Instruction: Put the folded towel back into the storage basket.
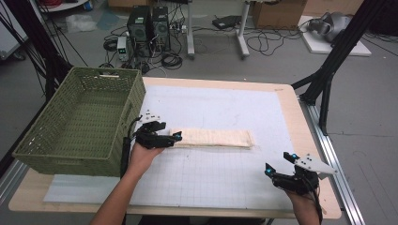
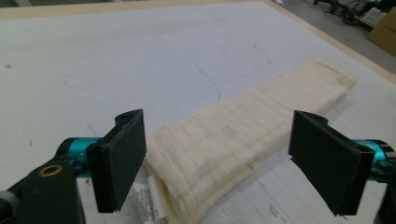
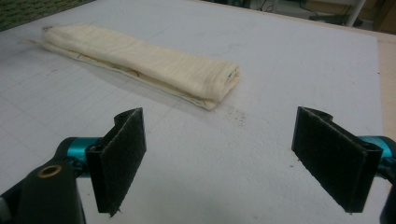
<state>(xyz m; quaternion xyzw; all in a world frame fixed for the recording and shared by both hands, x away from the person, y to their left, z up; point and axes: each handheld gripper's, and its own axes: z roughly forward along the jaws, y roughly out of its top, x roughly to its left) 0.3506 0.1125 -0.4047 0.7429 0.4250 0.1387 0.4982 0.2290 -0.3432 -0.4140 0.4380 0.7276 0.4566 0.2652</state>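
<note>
Left claw point(image 1: 174, 137) spread wide at the near end of the folded towel point(image 1: 213, 138) lying mid-table, right claw point(image 1: 280, 164) spread and well apart; folding looks done, green basket point(image 1: 80, 154) empty, transfer likely remaining.

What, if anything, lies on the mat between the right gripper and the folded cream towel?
Nothing: the stretch from the right gripper to the folded towel is bare white gridded mat, as the high view and the right gripper view both show.

care tag point(image 2: 148, 198) on folded cloth point(image 2: 243, 135), print too blurred to read
</note>
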